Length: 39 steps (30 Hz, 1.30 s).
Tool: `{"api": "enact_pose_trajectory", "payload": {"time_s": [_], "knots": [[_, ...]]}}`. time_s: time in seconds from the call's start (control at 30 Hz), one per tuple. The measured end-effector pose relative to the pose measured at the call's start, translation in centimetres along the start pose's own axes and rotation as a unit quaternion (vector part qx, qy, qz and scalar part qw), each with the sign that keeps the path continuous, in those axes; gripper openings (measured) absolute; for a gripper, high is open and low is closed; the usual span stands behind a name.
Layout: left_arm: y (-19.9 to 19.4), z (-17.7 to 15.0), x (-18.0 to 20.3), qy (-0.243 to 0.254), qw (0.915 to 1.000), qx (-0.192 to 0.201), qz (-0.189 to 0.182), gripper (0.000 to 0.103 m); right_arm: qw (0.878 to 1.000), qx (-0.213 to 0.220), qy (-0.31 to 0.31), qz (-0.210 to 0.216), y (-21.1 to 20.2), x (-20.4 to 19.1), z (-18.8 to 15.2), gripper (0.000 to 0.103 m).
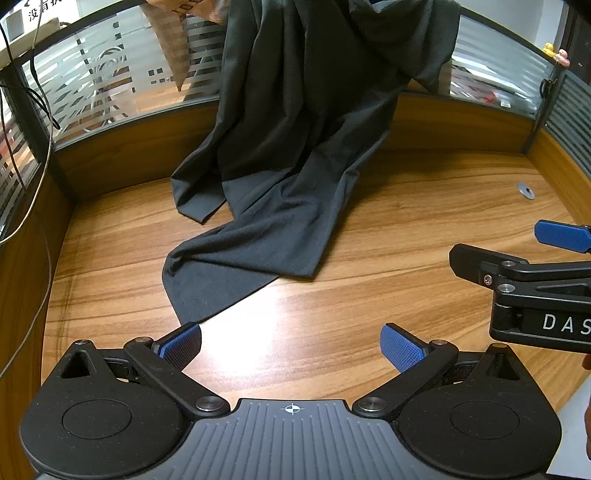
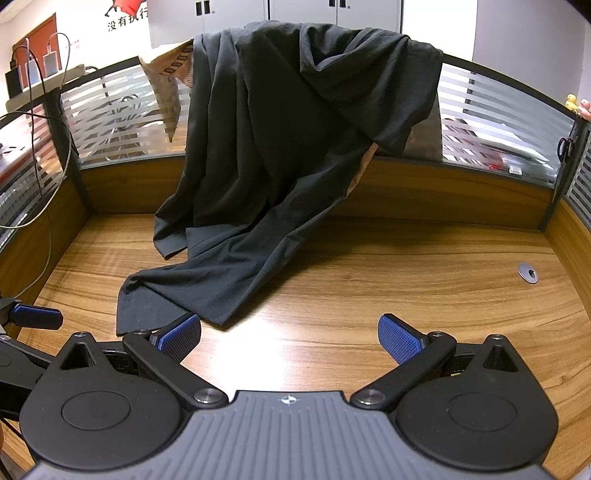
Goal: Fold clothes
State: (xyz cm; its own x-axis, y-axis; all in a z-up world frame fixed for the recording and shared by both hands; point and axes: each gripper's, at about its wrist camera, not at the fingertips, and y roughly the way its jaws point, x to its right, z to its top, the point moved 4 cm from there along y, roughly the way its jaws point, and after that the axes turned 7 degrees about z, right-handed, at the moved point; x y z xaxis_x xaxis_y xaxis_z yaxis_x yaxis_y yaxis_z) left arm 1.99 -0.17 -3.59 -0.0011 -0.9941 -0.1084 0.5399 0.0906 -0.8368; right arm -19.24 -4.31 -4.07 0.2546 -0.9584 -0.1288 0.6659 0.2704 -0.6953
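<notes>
1. Over the desk [image 2: 369, 266] partition, a dark shirt [image 2: 266, 155] hung unfolded, its hem trailing onto the desk.
2. Near that hem, the left gripper [image 1: 291, 347] and right gripper [image 2: 290, 341] hovered with fingers spread, holding nothing.
3. Folding remained undone.

Wooden desk [image 2: 369, 266], striped glass partitions [image 2: 491, 110], perhaps white cabinets [image 2: 303, 11] behind.
</notes>
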Motion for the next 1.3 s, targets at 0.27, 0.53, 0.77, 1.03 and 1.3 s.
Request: {"api": "enact_pose_trajectory", "payload": {"time_s": [0.27, 0.53, 0.77, 1.03, 1.3], "knots": [[0.1, 0.0, 0.1, 0.000, 1.0000, -0.004, 0.000, 0.103, 1.000, -0.002, 0.002, 0.000, 0.1, 0.2, 0.1, 0.103], [0.4, 0.1, 0.1, 0.002, 1.0000, -0.009, -0.001, 0.103, 1.000, -0.006, 0.003, -0.001, 0.4, 0.2, 0.1, 0.103], [0.8, 0.2, 0.2, 0.002, 0.9999, -0.015, -0.002, 0.103, 1.000, -0.010, 0.004, -0.001, 0.9, 0.2, 0.3, 0.103], [1.8, 0.4, -0.1, 0.001, 0.9997, -0.025, 0.000, 0.103, 1.000, -0.015, -0.006, -0.006, 1.7, 0.3, 0.5, 0.103], [3.4, 1.7, -0.7, 0.003, 0.9995, -0.031, 0.005, 0.103, 1.000, -0.006, -0.011, -0.004, 3.0, 1.8, 3.4, 0.103]]}}
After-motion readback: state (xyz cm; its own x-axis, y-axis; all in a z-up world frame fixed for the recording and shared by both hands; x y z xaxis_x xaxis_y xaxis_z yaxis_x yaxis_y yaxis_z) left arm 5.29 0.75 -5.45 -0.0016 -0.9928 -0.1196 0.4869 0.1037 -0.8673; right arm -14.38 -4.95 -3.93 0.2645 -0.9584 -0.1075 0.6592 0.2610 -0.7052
